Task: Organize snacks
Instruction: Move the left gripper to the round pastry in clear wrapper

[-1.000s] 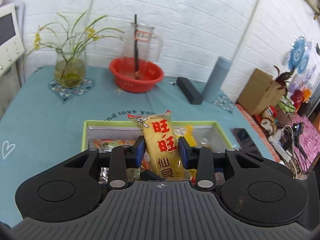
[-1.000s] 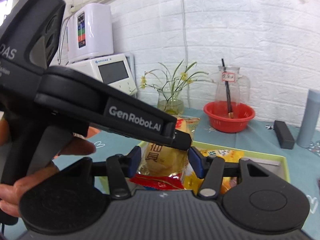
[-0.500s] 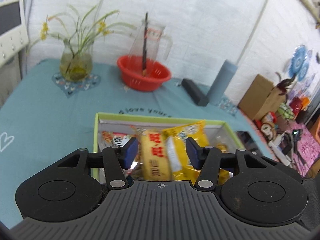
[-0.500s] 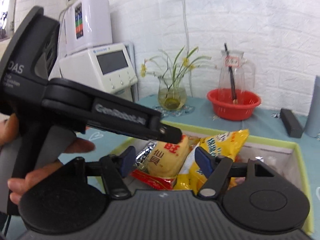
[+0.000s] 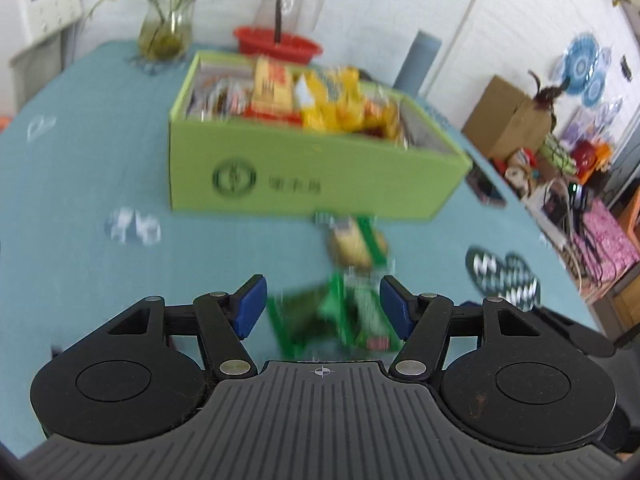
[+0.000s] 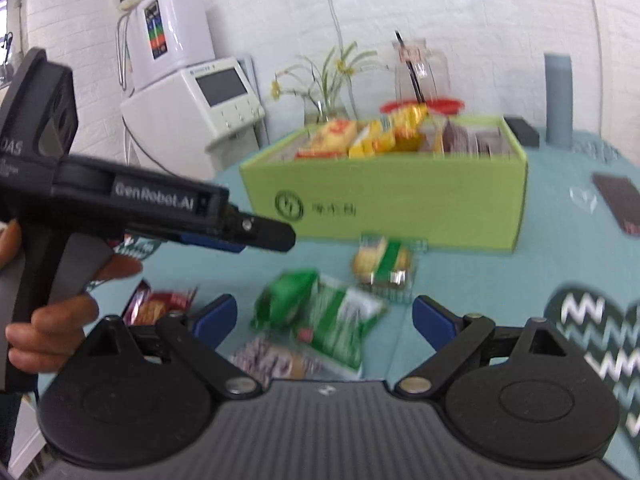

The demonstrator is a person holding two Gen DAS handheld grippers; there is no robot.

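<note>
A green box [image 5: 312,168] [image 6: 400,200] on the teal table holds several snack packs, among them a yellow-and-red rice cracker pack [image 5: 272,84] [image 6: 334,136] and yellow packs [image 5: 336,100]. In front of the box lie loose snacks: green packs [image 5: 344,312] [image 6: 320,312], a green-banded cookie pack [image 5: 356,240] [image 6: 382,264], a red pack [image 6: 160,304] and a pale pack [image 6: 272,360]. My left gripper [image 5: 322,306] is open and empty above the green packs. My right gripper [image 6: 324,318] is open and empty over them too. The left gripper also shows from the side in the right wrist view [image 6: 276,236].
A red bowl [image 5: 276,40] with a glass jug, a flower vase [image 5: 164,36], a grey cylinder [image 6: 558,96] and a black block [image 6: 520,130] stand behind the box. A white appliance [image 6: 188,108] is at left. A phone [image 6: 618,200] lies at right.
The left gripper let go of the rice cracker pack into the box and opened wide. Both grippers pulled back from the box and now hang over the loose snacks in front.
</note>
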